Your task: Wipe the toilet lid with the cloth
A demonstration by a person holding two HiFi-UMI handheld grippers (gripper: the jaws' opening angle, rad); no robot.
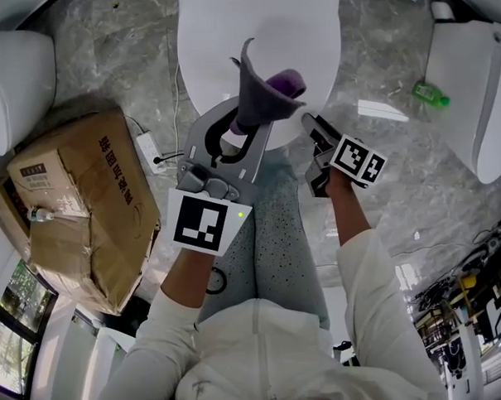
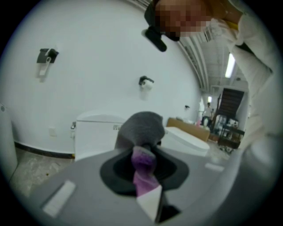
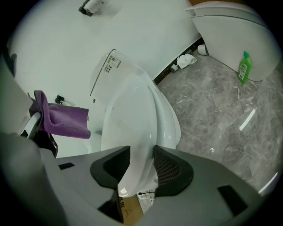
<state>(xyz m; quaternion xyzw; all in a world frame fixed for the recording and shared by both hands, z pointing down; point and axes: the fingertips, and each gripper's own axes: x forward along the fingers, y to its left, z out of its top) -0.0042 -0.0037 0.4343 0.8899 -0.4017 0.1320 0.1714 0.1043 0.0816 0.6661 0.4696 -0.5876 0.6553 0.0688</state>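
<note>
The white toilet lid (image 1: 260,37) lies closed at the top middle of the head view. My left gripper (image 1: 245,125) is shut on a grey and purple cloth (image 1: 266,91), holding it bunched just above the lid's front edge. In the left gripper view the cloth (image 2: 141,126) sticks up from between the jaws. My right gripper (image 1: 314,126) is at the lid's front right edge. In the right gripper view the lid's rim (image 3: 132,132) fills the gap between the two black pads (image 3: 170,170), which lie against it on both sides. The cloth (image 3: 66,119) shows at the left of that view.
A crumpled cardboard box (image 1: 76,203) and a white power strip (image 1: 149,151) lie on the marble floor to the left. A green bottle (image 1: 428,93) lies at the right, next to another white toilet (image 1: 477,77). A third white fixture (image 1: 13,81) stands far left.
</note>
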